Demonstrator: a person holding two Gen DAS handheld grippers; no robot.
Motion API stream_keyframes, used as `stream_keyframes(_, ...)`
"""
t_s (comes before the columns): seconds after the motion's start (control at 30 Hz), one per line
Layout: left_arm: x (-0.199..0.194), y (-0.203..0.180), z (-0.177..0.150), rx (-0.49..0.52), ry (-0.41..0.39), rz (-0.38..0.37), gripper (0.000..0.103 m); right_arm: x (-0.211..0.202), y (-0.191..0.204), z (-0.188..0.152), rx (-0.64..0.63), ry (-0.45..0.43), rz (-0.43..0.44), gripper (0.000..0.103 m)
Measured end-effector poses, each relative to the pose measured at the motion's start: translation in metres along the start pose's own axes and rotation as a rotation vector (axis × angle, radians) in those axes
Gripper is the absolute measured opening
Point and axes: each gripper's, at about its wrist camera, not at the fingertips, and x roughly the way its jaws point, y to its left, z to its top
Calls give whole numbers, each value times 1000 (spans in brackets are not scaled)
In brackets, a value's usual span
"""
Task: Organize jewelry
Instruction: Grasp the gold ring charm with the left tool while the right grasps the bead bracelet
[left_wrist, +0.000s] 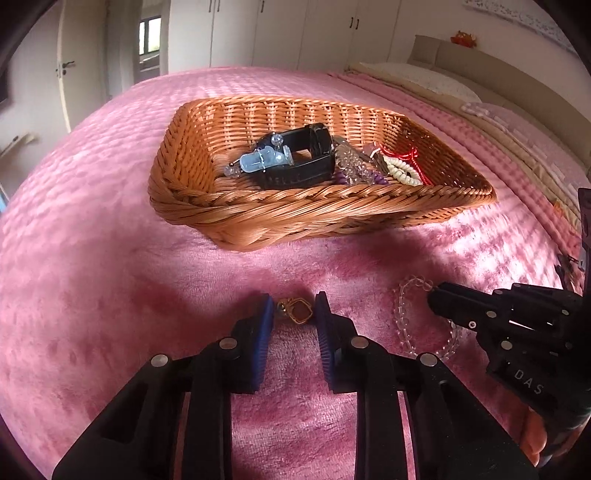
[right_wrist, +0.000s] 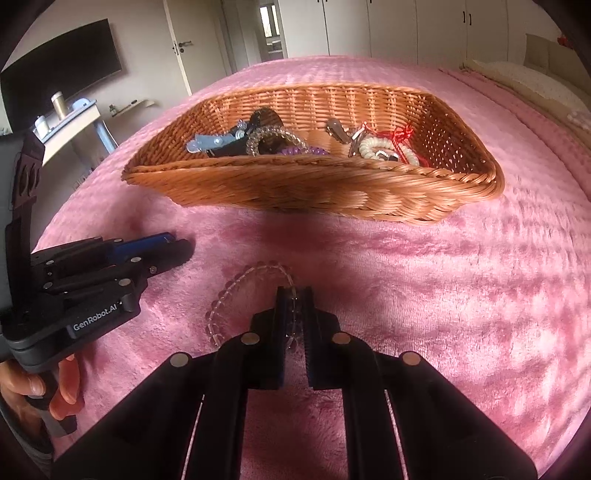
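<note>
A wicker basket (left_wrist: 229, 218) (right_wrist: 295, 192) sits on the pink blanket and holds a black watch (left_wrist: 295, 162), bead bracelets and a cream and red bracelet (left_wrist: 402, 168). My left gripper (left_wrist: 294, 314) is open, its blue pads either side of a small gold ring-like piece (left_wrist: 297, 310) on the blanket, apart from it. My right gripper (right_wrist: 294, 314) is shut on a clear bead bracelet (right_wrist: 229, 295) that lies on the blanket in front of the basket. The bracelet (left_wrist: 406, 325) and right gripper (left_wrist: 434, 295) also show in the left wrist view.
The pink blanket (left_wrist: 92, 295) covers a bed with pillows (left_wrist: 424, 79) at the far right. In the right wrist view the left gripper (right_wrist: 177, 247) is at the left, held by a hand (right_wrist: 55, 387). A desk (right_wrist: 70, 122) and doors stand beyond the bed.
</note>
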Motion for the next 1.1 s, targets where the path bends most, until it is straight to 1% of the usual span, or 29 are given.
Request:
stream_keyframes(0.17, -8, -2, -1, 6, -43, -6, 22, -11, -2, -1, 4, -45, 25, 6)
stream_keyframes(0.27, -16, -2, -2, 2, -80, -12, 22, -16, 1, 1, -15, -53, 39, 6)
stream_keyframes(0.37, -20, -1, -2, -1, -100, -19, 22, -19, 3, 1, -25, -61, 33, 6)
stream_keyframes(0.5, -21, 0, -2, -5, -111, -27, 22, -19, -9, 2, 27, -56, 62, 6)
stream_keyframes(0.63, -23, 0, -3, -3, -122, -30, 22, -27, -16, 4, 68, -71, 84, 6)
stream_keyframes(0.9, -33, 3, -3, -9, -153, -45, 22, -52, -10, 16, 108, -81, 193, 6)
stream_keyframes(1.03, -47, 2, 1, -10, -182, -52, 22, -68, -2, 25, 94, -94, 202, 6)
stream_keyframes(1.1, -56, 1, 4, -7, -201, -56, 22, -76, -1, 29, 96, -97, 225, 6)
